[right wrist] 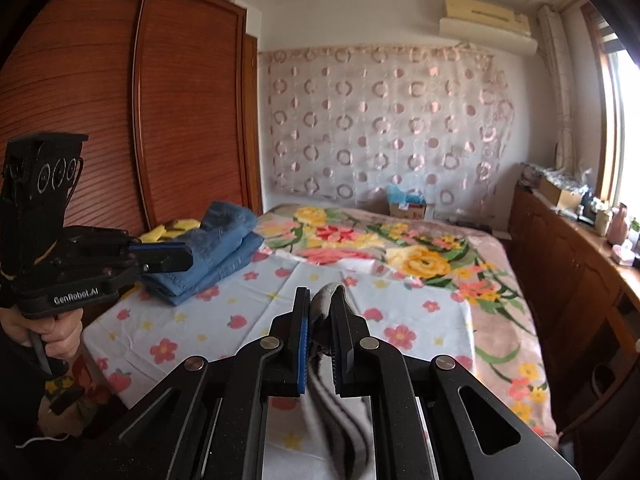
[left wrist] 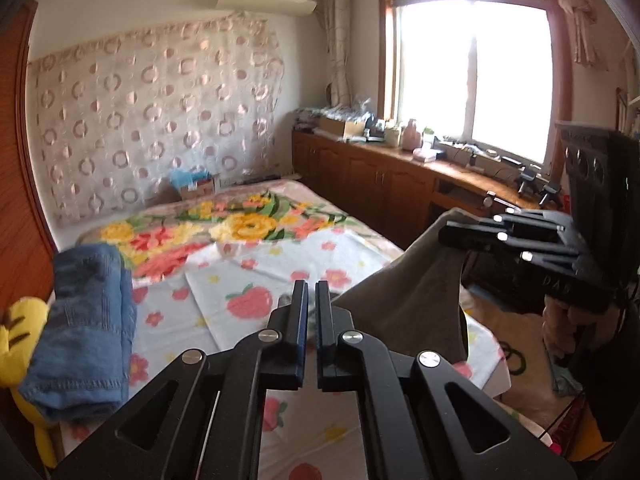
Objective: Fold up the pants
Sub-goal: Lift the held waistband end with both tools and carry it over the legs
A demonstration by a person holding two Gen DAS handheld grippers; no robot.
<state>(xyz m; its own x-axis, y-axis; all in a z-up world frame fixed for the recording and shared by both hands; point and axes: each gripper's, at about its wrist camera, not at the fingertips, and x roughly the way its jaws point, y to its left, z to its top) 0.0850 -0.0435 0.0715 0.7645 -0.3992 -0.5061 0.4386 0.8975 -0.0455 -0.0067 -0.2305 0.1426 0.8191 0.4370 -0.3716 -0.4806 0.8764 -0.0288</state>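
One pair of grey fabric pants (right wrist: 324, 312) hangs above the bed (right wrist: 500, 264), pinched in my right gripper (right wrist: 320, 332). My left gripper (left wrist: 311, 316) is nearly closed, nothing visible between its pads. Folded blue jeans (right wrist: 216, 248) lie beside it; a cardboard box (right wrist: 408, 210) holds blue items.
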